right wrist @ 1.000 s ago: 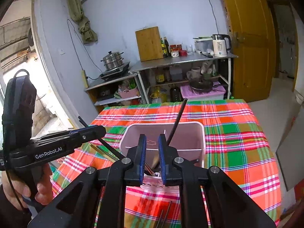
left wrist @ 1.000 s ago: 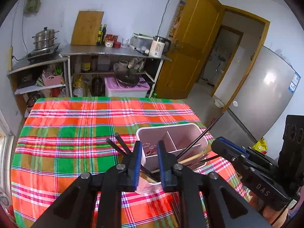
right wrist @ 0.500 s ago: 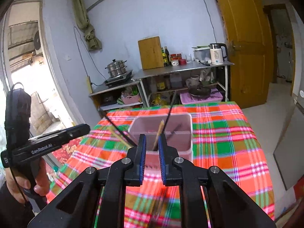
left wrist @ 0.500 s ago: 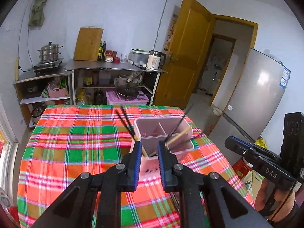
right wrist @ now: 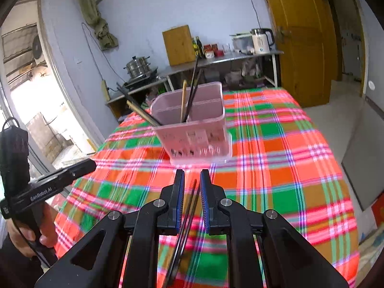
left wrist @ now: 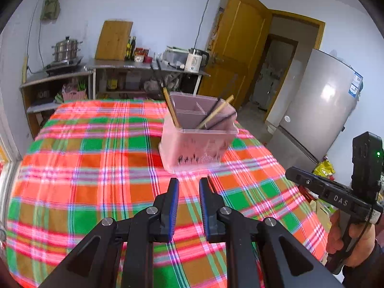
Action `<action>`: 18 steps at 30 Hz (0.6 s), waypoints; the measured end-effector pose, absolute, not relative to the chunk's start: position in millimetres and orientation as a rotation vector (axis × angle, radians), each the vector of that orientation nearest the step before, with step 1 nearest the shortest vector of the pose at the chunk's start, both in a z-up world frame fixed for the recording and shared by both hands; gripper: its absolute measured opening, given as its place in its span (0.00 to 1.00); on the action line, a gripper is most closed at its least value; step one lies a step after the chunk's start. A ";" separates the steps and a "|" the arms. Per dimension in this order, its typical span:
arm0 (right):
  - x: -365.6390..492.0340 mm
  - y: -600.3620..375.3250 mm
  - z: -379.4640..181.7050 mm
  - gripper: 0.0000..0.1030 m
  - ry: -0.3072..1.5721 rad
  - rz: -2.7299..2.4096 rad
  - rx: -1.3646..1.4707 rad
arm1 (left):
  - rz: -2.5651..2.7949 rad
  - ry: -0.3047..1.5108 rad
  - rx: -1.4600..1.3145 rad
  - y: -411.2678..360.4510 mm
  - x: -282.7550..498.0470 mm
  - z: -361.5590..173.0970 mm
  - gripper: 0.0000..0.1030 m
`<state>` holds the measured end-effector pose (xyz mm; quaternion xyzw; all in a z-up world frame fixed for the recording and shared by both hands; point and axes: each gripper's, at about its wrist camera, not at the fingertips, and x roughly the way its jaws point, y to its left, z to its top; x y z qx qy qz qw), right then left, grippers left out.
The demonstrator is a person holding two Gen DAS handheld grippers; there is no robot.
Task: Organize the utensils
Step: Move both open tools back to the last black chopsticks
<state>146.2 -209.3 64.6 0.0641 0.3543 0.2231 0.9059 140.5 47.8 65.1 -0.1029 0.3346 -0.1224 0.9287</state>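
A pink utensil holder [left wrist: 199, 132] stands on the plaid tablecloth [left wrist: 84, 168] with wooden and black chopsticks [left wrist: 213, 115] leaning in its compartments; it also shows in the right wrist view [right wrist: 192, 124]. My left gripper [left wrist: 188, 184] hovers in front of the holder, jaws slightly apart and empty. My right gripper [right wrist: 192, 176] also hovers in front of the holder, jaws slightly apart. A pair of dark chopsticks [right wrist: 187, 216] lies on the cloth beneath it, seen between the jaws. The right gripper appears in the left wrist view [left wrist: 336, 194].
Behind the table are a metal shelf [left wrist: 144, 67] with a kettle, bottles, cutting board and steamer pot. A yellow door [left wrist: 237, 52] and a silver fridge [left wrist: 319, 100] stand at the right. The table drops off at its right edge [left wrist: 300, 192].
Both grippers have pulled back from the holder and risen, so it now looks smaller and farther. The dark chopsticks on the cloth have come into the right wrist view.
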 end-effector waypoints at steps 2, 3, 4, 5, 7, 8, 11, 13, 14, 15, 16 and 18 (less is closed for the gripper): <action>141.5 -209.5 57.9 0.13 0.746 0.458 0.131 | -0.250 0.702 -0.214 47.6 133.7 54.6 0.16; 140.8 -208.8 56.0 0.13 0.751 0.458 0.131 | -0.246 0.707 -0.212 47.3 130.8 51.4 0.16; 139.3 -208.4 52.8 0.13 0.757 0.456 0.131 | -0.242 0.714 -0.213 48.3 128.9 47.3 0.16; 137.4 -208.2 50.0 0.13 0.761 0.456 0.131 | -0.239 0.719 -0.214 49.0 127.5 44.7 0.16; 137.0 -205.5 43.4 0.13 0.778 0.462 0.131 | -0.232 0.731 -0.218 50.6 124.7 39.7 0.16; 137.6 -203.9 40.3 0.13 0.787 0.461 0.124 | -0.229 0.736 -0.224 52.2 123.9 36.9 0.16; 137.7 -199.7 30.6 0.13 0.811 0.465 0.121 | -0.221 0.749 -0.236 54.2 124.9 31.4 0.16; 140.1 -195.0 22.8 0.13 0.833 0.466 0.117 | -0.219 0.760 -0.242 53.6 125.3 27.1 0.16; 141.3 -192.2 19.4 0.13 0.843 0.468 0.113 | -0.220 0.764 -0.245 53.5 125.8 25.1 0.16; 142.7 -189.4 15.2 0.13 0.854 0.473 0.110 | -0.222 0.769 -0.248 52.9 126.5 22.7 0.16; 144.1 -186.4 10.7 0.13 0.864 0.477 0.109 | -0.224 0.776 -0.249 51.9 127.5 20.0 0.16; 148.8 -179.9 0.0 0.13 0.896 0.478 0.104 | -0.227 0.788 -0.251 50.3 129.6 15.5 0.16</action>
